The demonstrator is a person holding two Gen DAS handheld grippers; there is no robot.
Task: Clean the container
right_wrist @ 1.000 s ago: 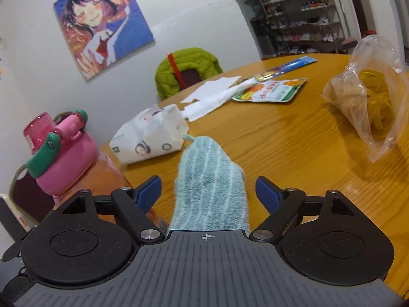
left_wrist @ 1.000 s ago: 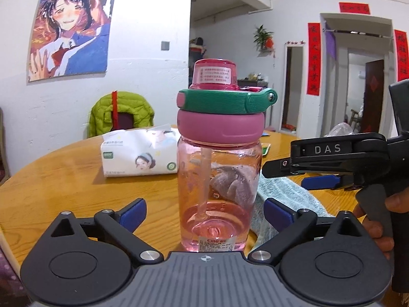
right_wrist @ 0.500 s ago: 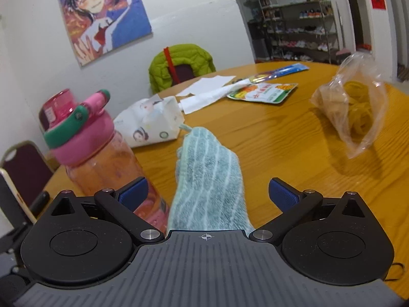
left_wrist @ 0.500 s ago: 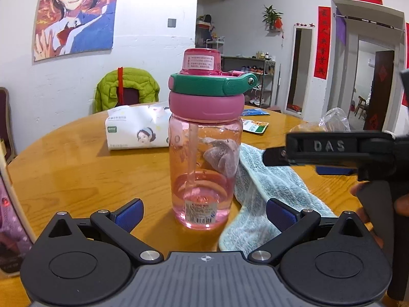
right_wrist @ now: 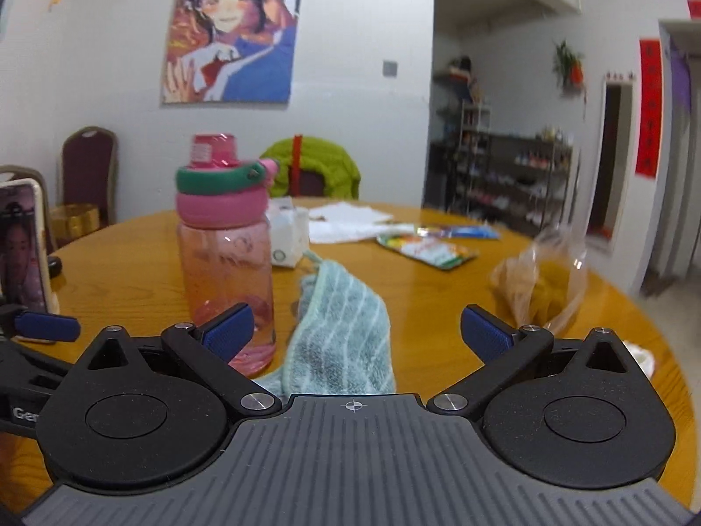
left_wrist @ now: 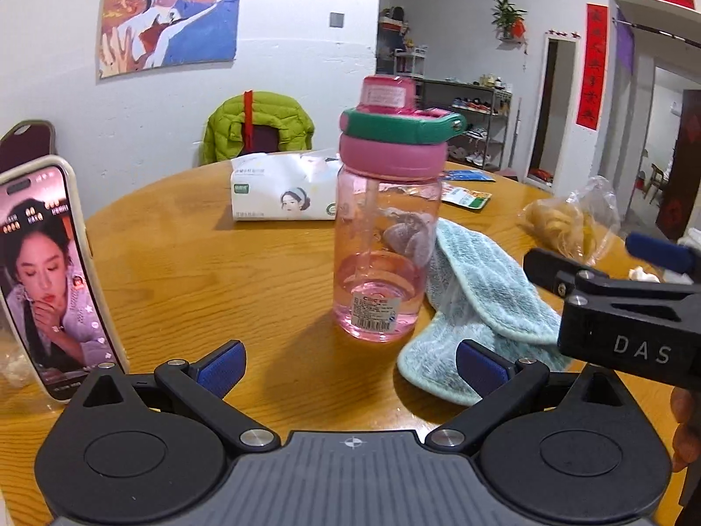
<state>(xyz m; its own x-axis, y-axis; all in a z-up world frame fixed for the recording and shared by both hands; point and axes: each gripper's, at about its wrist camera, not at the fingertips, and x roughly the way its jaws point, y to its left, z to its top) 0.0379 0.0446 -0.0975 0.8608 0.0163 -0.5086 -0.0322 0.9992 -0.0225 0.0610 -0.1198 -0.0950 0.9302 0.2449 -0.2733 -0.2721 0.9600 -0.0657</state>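
Bottle [left_wrist: 385, 236] upright ahead of left gripper [left_wrist: 349, 366], cloth [right_wrist: 341, 333] betw right gripper [right_wrist: 357, 331] fingers; both spread wide, nothing gripped, prob ready for wiping.

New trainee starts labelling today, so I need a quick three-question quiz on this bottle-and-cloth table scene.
1. True or false: the pink bottle stands upright with its lid on.
2. Which lies on the table right beside the bottle? A) teal cloth B) sponge C) brush
3. Fill in: both the left tongs and the right tongs are ____, holding nothing.

Key: 1 true; 2 A; 3 open
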